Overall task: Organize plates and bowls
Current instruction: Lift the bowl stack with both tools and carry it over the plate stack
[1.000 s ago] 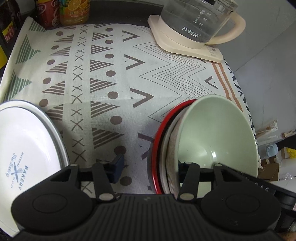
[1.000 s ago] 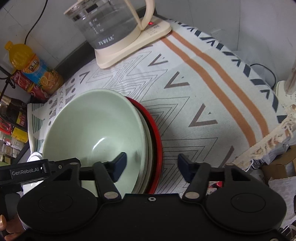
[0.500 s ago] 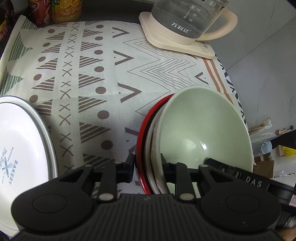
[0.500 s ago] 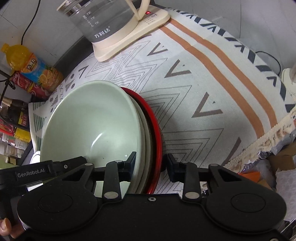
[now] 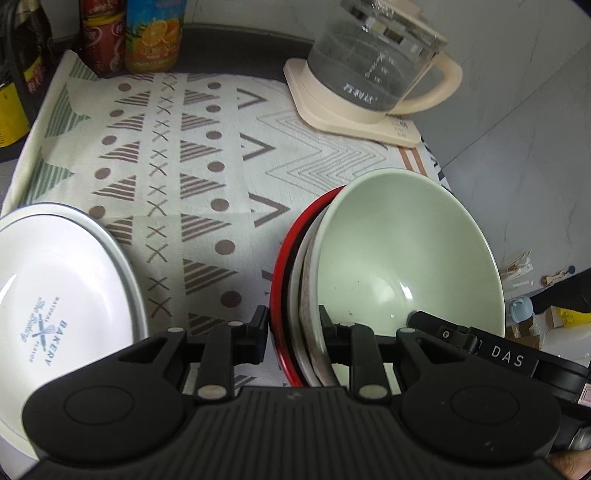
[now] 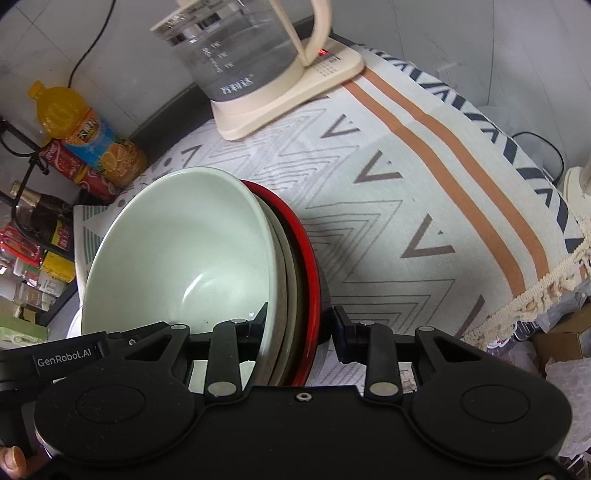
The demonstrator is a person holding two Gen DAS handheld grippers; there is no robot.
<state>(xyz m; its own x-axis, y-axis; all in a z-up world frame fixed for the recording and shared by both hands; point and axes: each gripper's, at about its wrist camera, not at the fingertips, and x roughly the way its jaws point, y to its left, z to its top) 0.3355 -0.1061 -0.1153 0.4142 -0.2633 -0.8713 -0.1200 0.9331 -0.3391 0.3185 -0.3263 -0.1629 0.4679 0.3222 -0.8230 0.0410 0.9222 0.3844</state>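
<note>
A nested stack of bowls has a pale green bowl [image 5: 402, 251] innermost, a speckled beige one, and a red-rimmed bowl [image 5: 286, 258] outermost. My left gripper [image 5: 293, 330] is shut on the stack's near rim, one finger outside the red rim, one inside the green bowl. My right gripper [image 6: 301, 325] is shut on the same stack [image 6: 184, 251] from the opposite side. The stack is tilted and appears held above the patterned cloth [image 5: 184, 166]. A white plate [image 5: 55, 295] printed "BAKERY" lies at the left.
A glass kettle on a cream base [image 5: 369, 85] stands at the back right. A juice bottle [image 5: 153, 33] and a red can [image 5: 99, 37] stand at the back left. The cloth's fringed edge [image 6: 535, 295] hangs at the table's right side.
Both grippers closed from open onto the rim of the bowl stack. The stack has since risen and moved slightly over the cloth.
</note>
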